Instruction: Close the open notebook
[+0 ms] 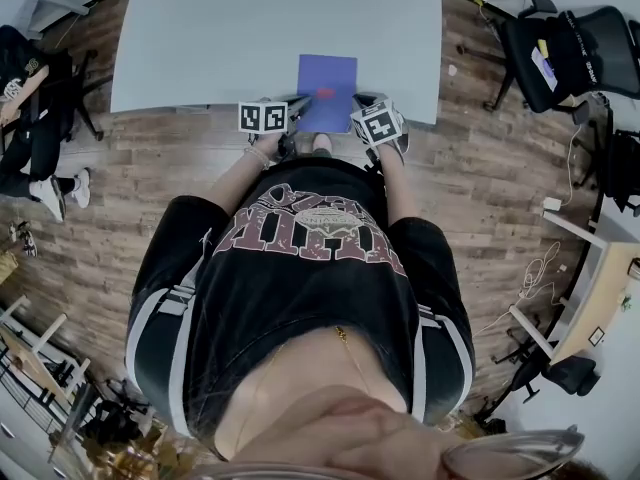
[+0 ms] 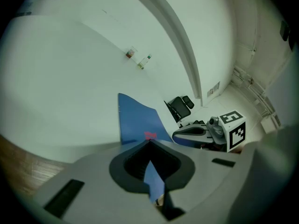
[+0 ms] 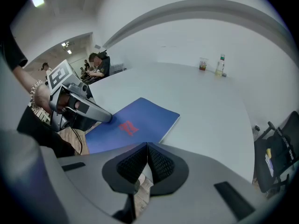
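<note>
The blue notebook (image 1: 327, 88) lay flat (apparently shut) at the table's (image 1: 200, 38) near edge, its corner pinched in the clenched left tongs (image 2: 149, 143). The right tongs (image 3: 147, 145) were clenched, empty. A tug might drag it off.

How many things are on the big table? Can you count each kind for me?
notebook: 1
bottle: 1
cup: 1
Total: 3
</note>
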The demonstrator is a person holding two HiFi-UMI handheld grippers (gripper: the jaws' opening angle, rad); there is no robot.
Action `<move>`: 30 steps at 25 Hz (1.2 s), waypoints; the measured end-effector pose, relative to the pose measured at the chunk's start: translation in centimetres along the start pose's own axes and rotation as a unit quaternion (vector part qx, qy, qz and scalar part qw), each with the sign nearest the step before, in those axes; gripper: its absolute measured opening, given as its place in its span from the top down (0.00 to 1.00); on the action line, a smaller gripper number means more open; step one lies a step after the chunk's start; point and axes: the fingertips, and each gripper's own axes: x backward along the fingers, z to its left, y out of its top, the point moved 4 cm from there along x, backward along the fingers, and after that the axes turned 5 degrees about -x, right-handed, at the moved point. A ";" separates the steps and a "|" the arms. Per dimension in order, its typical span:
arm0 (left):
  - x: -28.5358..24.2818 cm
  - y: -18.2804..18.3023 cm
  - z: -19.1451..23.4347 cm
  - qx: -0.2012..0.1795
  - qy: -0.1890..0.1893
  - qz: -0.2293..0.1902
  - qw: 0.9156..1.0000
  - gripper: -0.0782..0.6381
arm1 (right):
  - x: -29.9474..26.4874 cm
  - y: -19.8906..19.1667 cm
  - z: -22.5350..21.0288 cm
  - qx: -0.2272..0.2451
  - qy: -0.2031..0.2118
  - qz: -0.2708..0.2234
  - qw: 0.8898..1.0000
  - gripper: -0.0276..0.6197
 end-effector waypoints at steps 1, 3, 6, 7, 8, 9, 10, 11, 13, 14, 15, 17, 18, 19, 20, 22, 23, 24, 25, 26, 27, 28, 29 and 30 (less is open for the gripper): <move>0.1 -0.1 0.3 0.004 0.009 -0.001 1.000 0.82 | -0.2 0.1 0.1 0.003 0.001 0.002 1.000 0.93; 0.3 -0.3 0.7 0.008 0.024 0.000 1.000 0.82 | -0.5 0.2 0.4 0.009 0.006 0.004 1.000 0.93; 0.8 -0.4 0.9 -0.013 0.053 0.004 0.999 0.82 | -0.8 0.2 0.7 0.014 0.005 0.009 1.000 0.93; 1.0 -0.4 0.9 -0.029 0.065 0.006 0.997 0.82 | -0.9 0.2 0.7 0.014 0.004 0.012 1.000 0.93; 1.1 -0.4 0.9 -0.046 0.077 0.009 0.996 0.82 | -1.0 0.2 0.7 0.014 0.003 0.015 1.000 0.93; 1.1 -0.4 0.9 -0.060 0.086 0.012 0.994 0.82 | -1.1 0.2 0.7 0.015 0.003 0.017 1.000 0.93; 1.2 -0.4 0.9 -0.071 0.092 0.016 0.993 0.82 | -1.2 0.2 0.8 0.016 0.004 0.020 1.000 0.93; 1.1 -0.5 0.9 -0.080 0.096 0.020 0.992 0.82 | -1.3 0.2 0.8 0.017 0.005 0.022 1.000 0.93; 1.1 -0.5 0.8 -0.100 0.105 0.032 0.989 0.82 | -1.5 0.2 0.9 0.018 0.004 0.026 0.999 0.93; 1.0 -0.4 0.7 -0.111 0.109 0.040 0.987 0.82 | -1.6 0.3 0.8 0.019 0.004 0.027 0.999 0.93; 0.9 -0.4 0.7 -0.122 0.115 0.048 0.985 0.82 | -1.7 0.3 0.8 0.019 0.005 0.028 0.999 0.93; 0.7 -0.3 0.5 -0.143 0.127 0.066 0.979 0.82 | -1.9 0.2 0.7 0.020 0.007 0.035 0.999 0.93; 0.5 -0.2 0.4 -0.154 0.133 0.076 0.976 0.82 | -2.0 0.2 0.7 0.021 0.008 0.039 0.999 0.93; 0.5 -0.3 0.4 -0.165 0.140 0.086 0.973 0.82 | -2.0 0.2 0.7 0.024 0.008 0.042 0.999 0.93; 0.4 -0.3 0.3 -0.175 0.145 0.096 0.969 0.82 | -2.1 0.1 0.8 0.026 0.009 0.046 0.999 0.93; 0.4 -0.5 0.2 -0.192 0.152 0.112 0.963 0.82 | -2.1 0.1 1.0 0.028 0.011 0.047 0.998 0.93; 0.3 -0.5 0.2 -0.197 0.155 0.118 0.961 0.82 | -2.1 0.1 1.0 0.029 0.013 0.047 0.998 0.93; 0.2 -0.5 0.2 -0.200 0.157 0.125 0.959 0.82 | -2.1 0.1 1.0 0.029 0.015 0.049 0.998 0.93; 0.1 -0.4 0.1 -0.204 0.159 0.132 0.957 0.82 | -2.2 0.1 0.8 0.028 0.016 0.051 0.998 0.93; -0.1 -0.4 0.1 -0.211 0.160 0.140 0.954 0.82 | -2.2 0.0 0.7 0.027 0.017 0.053 0.998 0.93; -0.3 -0.3 0.0 -0.223 0.161 0.147 0.950 0.82 | -2.2 0.0 0.6 0.027 0.018 0.054 0.998 0.93; -0.5 -0.2 -0.1 -0.235 0.162 0.153 0.946 0.82 | -2.3 0.1 0.5 0.029 0.019 0.055 0.998 0.93; -0.7 -0.1 -0.1 -0.245 0.163 0.157 0.943 0.82 | -2.3 0.1 0.5 0.032 0.019 0.058 0.998 0.93; -0.8 -0.1 -0.1 -0.251 0.163 0.161 0.940 0.82 | -2.3 0.1 0.4 0.034 0.019 0.060 0.997 0.93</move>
